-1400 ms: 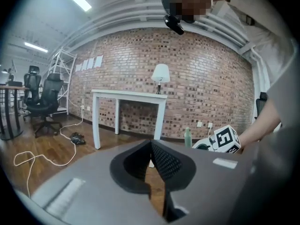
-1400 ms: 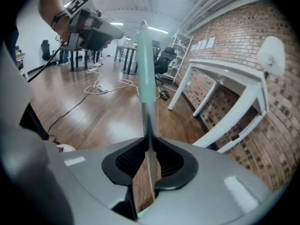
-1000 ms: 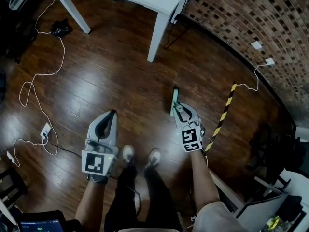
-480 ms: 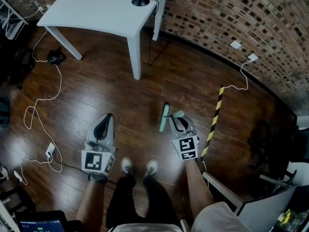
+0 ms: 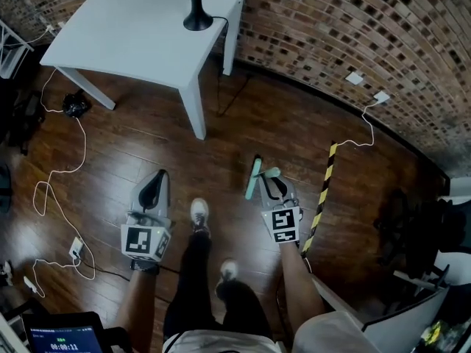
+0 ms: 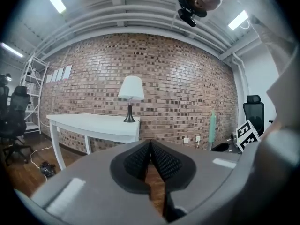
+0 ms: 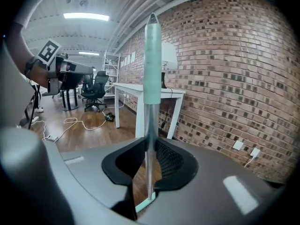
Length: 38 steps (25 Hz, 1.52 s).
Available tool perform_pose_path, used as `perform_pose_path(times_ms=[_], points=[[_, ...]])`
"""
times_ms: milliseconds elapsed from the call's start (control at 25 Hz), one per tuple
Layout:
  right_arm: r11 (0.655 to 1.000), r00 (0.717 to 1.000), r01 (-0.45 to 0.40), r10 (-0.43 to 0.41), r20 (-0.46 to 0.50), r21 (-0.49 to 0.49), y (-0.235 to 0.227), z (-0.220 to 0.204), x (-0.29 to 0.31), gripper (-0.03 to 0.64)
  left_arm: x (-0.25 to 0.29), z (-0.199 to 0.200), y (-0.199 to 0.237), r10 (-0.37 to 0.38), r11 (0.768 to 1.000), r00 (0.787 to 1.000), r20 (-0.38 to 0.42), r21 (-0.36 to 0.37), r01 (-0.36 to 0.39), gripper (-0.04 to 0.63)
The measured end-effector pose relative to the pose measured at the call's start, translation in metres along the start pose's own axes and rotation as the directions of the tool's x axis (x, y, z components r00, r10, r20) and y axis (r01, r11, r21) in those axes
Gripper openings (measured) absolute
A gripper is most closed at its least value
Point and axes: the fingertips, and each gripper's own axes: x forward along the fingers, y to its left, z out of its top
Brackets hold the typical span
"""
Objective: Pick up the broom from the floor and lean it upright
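Right gripper [image 7: 149,168] clamps broom handle [image 7: 152,64] upright — left gripper [image 6: 150,149] closed, seemingly empty.

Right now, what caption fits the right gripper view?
Right gripper shut on the upright broom handle, beside a brick wall and white table.

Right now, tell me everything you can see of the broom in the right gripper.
Of the broom only the handle shows: a slim silver metal shaft topped by a pale mint-green sleeve ending in a pointed cap. The right gripper is closed on the metal part, its jaws pressing it from both sides. In the right gripper view the handle stands upright; in the head view its green end pokes out ahead of the gripper. The brush head is not visible.
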Motion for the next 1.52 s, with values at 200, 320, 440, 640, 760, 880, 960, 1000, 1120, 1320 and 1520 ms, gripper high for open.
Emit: perform_pose_path(times_ms=[200, 320, 440, 640, 760, 880, 960, 1000, 1120, 1320, 1520], points=[[0.999, 0.999, 0.041, -0.041, -0.019, 0.026, -0.034, 0.009, 0.054, 0.091, 0.068, -0.007, 0.028, -0.047, 0.999, 0.998, -0.031, -0.011, 0.047, 0.002], [0.998, 0.998, 0.054, -0.053, -0.033, 0.020, -0.044, 0.012, 0.088, 0.091, 0.098, -0.010, 0.045, -0.076, 0.997, 0.996, -0.055, -0.027, 0.075, 0.002], [0.997, 0.997, 0.068, -0.067, -0.033, 0.024, -0.053, 0.021, 0.125, 0.091, 0.126, -0.015, 0.065, -0.078, 0.997, 0.995, -0.067, -0.024, 0.077, 0.002], [0.998, 0.999, 0.050, -0.049, -0.024, 0.029, -0.063, 0.030, 0.155, 0.091, 0.152, -0.026, 0.072, -0.038, 0.998, 0.996, -0.081, -0.046, 0.034, 0.002], [0.999, 0.999, 0.029, -0.029, -0.014, 0.029, -0.066, 0.033, 0.160, 0.091, 0.162, -0.026, 0.071, -0.009, 0.999, 0.998, -0.060, -0.049, 0.006, 0.002], [1.000, 1.000, 0.007, -0.007, -0.018, 0.021, -0.063, 0.042, 0.166, 0.091, 0.166, -0.019, 0.077, 0.033, 0.997, 0.998, -0.048, -0.071, -0.036, 0.002], [1.000, 1.000, -0.004, 0.004, -0.025, 0.014, -0.063, 0.042, 0.167, 0.091, 0.165, -0.019, 0.077, 0.051, 0.996, 0.998, -0.047, -0.074, -0.055, 0.002], [1.000, 1.000, -0.010, 0.010, -0.028, 0.009, -0.064, 0.041, 0.167, 0.091, 0.164, -0.019, 0.075, 0.057, 0.995, 0.997, -0.048, -0.075, -0.061, 0.002], [1.000, 0.999, -0.019, 0.019, -0.032, -0.002, -0.066, 0.037, 0.168, 0.091, 0.160, -0.020, 0.072, 0.066, 0.995, 0.997, -0.046, -0.068, -0.069, 0.002], [0.999, 0.999, -0.023, 0.022, -0.032, -0.034, -0.070, 0.034, 0.177, 0.091, 0.154, -0.028, 0.074, 0.075, 0.995, 0.995, -0.068, -0.065, -0.079, 0.002], [0.997, 0.999, -0.037, 0.035, -0.029, -0.074, -0.074, 0.029, 0.191, 0.091, 0.152, -0.038, 0.078, 0.098, 0.994, 0.989, -0.112, -0.043, -0.104, 0.002]])
